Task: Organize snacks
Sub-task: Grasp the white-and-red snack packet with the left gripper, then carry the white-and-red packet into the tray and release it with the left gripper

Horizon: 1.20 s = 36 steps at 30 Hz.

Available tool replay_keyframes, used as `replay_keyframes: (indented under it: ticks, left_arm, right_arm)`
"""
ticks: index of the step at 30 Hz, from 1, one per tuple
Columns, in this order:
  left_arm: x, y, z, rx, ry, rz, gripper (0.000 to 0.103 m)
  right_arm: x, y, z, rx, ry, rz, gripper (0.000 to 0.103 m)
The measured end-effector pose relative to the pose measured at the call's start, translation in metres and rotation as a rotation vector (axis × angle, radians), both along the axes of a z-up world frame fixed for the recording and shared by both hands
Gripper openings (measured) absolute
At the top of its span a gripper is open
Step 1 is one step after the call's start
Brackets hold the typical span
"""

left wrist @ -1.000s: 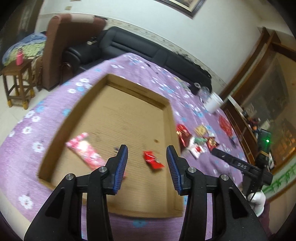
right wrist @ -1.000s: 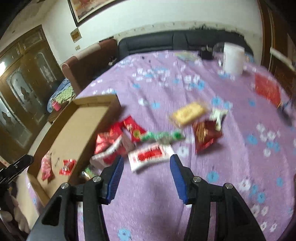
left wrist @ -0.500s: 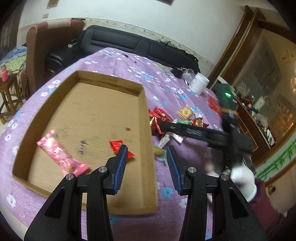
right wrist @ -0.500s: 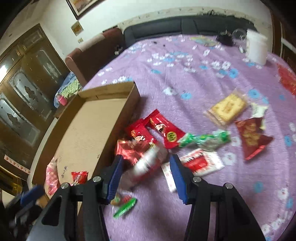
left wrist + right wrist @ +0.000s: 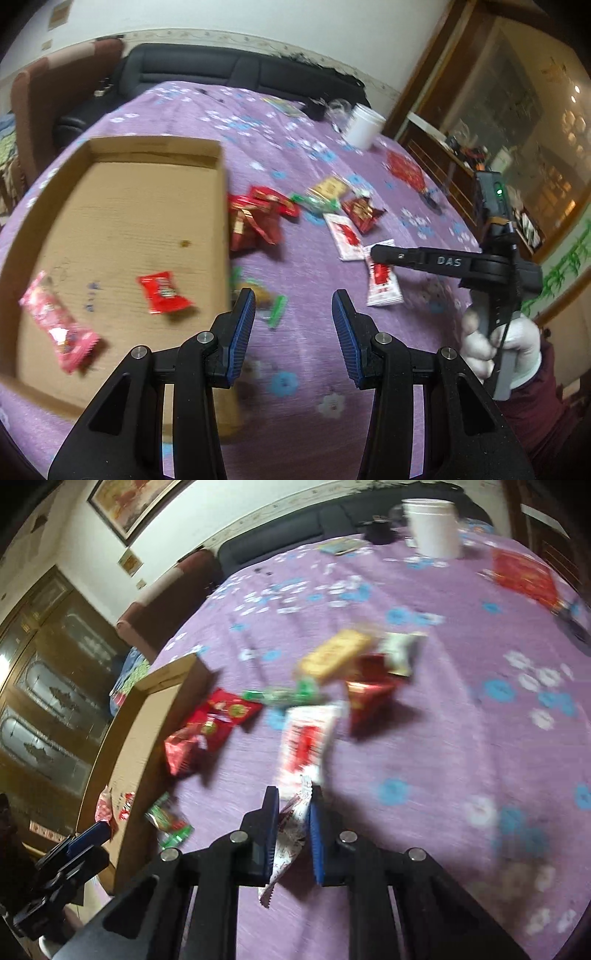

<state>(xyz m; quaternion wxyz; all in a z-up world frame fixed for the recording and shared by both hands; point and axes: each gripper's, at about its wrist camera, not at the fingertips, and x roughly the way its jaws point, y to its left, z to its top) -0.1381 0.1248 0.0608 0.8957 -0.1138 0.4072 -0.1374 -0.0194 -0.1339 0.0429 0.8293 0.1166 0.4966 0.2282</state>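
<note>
Right gripper (image 5: 291,805) clamped on a white-and-red snack packet (image 5: 286,840); left gripper (image 5: 293,321) hangs released, nothing in it.

I read the right jaws as just closed to lift it toward the cardboard tray (image 5: 110,147), pink (image 5: 59,328) and red (image 5: 162,291) packets already inside. Right wrist view shows the pinch; left view shows the tray floor and loose pile (image 5: 258,218) on the table (image 5: 314,369).
</note>
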Motion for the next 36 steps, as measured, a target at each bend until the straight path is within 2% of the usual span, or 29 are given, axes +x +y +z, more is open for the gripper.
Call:
replay_keyframes:
  ticks: [3, 4, 6, 8, 10, 13, 16, 20, 22, 26, 28, 31, 36]
  left_arm:
    - [0.008, -0.018, 0.0, 0.016, 0.007, -0.038, 0.043]
    - [0.013, -0.025, 0.001, 0.022, 0.009, -0.051, 0.043]
    - [0.027, -0.041, 0.001, 0.033, 0.016, -0.066, 0.043]
    - [0.045, -0.054, -0.002, 0.024, 0.033, -0.074, 0.043]
    - [0.063, -0.067, -0.004, 0.01, 0.052, -0.088, 0.043]
    - [0.088, -0.086, -0.011, 0.015, 0.079, -0.102, 0.043]
    - [0.109, -0.104, -0.019, 0.071, 0.094, -0.088, 0.043]
    - [0.133, -0.119, -0.033, 0.148, 0.107, -0.068, 0.043]
    - [0.143, -0.128, -0.044, 0.218, 0.124, -0.066, 0.043]
    - [0.14, -0.148, -0.051, 0.372, 0.063, -0.116, 0.045]
    - [0.138, -0.15, -0.051, 0.354, 0.064, -0.155, 0.032]
    - [0.135, -0.145, -0.051, 0.342, 0.071, -0.159, 0.03]
    - [0.122, -0.119, -0.039, 0.211, 0.08, -0.135, 0.03]
  right_arm:
    - [-0.003, -0.025, -0.004, -0.017, 0.044, -0.022, 0.024]
    - [-0.004, -0.031, -0.006, -0.039, 0.054, -0.041, 0.031]
    - [-0.008, -0.039, -0.003, -0.095, 0.006, -0.065, 0.034]
    - [-0.01, -0.037, 0.0, -0.102, -0.027, -0.048, 0.051]
    - [-0.012, -0.033, -0.002, -0.073, -0.03, -0.016, 0.057]
    - [-0.015, -0.017, -0.008, -0.125, -0.056, 0.01, 0.058]
    - [-0.023, -0.005, -0.01, -0.216, -0.113, 0.027, 0.057]
    - [-0.028, -0.011, -0.012, -0.228, -0.129, 0.031, 0.047]
    - [-0.029, -0.019, -0.012, -0.205, -0.125, 0.034, 0.044]
    - [-0.035, -0.024, -0.01, -0.195, -0.129, 0.034, 0.038]
    - [-0.036, -0.022, -0.01, -0.184, -0.133, 0.034, 0.036]
    - [-0.038, -0.027, -0.01, -0.148, -0.128, 0.025, 0.036]
    - [-0.045, -0.036, -0.005, -0.096, -0.127, 0.011, 0.035]
